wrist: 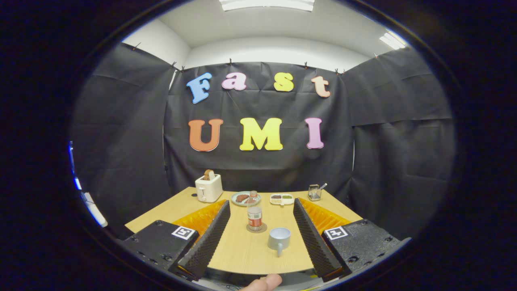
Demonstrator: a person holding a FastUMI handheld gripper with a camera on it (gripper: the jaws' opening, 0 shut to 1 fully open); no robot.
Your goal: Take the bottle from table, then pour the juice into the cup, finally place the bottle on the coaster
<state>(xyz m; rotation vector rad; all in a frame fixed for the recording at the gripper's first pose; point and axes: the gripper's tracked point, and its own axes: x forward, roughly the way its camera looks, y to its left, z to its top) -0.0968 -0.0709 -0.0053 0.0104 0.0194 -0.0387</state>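
My fingers stand wide apart and hold nothing, with a broad strip of bare table [242,250] showing between them. Going from my left finger [208,238] across: well beyond it, at the far left of the table, stands a toaster [209,188] with a slice in its slot. Further right, and still far beyond my fingers, lies a plate [242,199] with food on it. In front of that plate, between my fingers and ahead of their tips, stands the bottle [254,216], upright and capped as far as I can tell, and it sits on the coaster [257,229], a dark round disc showing under its base. Just right of the bottle and a little nearer to me is the cup [279,238], mouth up, its handle pointing back toward me; I cannot tell whether it holds any juice. Beyond the cup lies a small tray [281,199] with bits in it, and further right, beyond my right finger [313,236], a small wire holder [314,192]. A fingertip [264,283] of the hand that carries me shows at the very bottom. The bottle on the coaster is how the task should end, yet the same sight would suit a bottle waiting there to be lifted, so I judge no step from it. My gripper [260,238] touches neither bottle nor cup.
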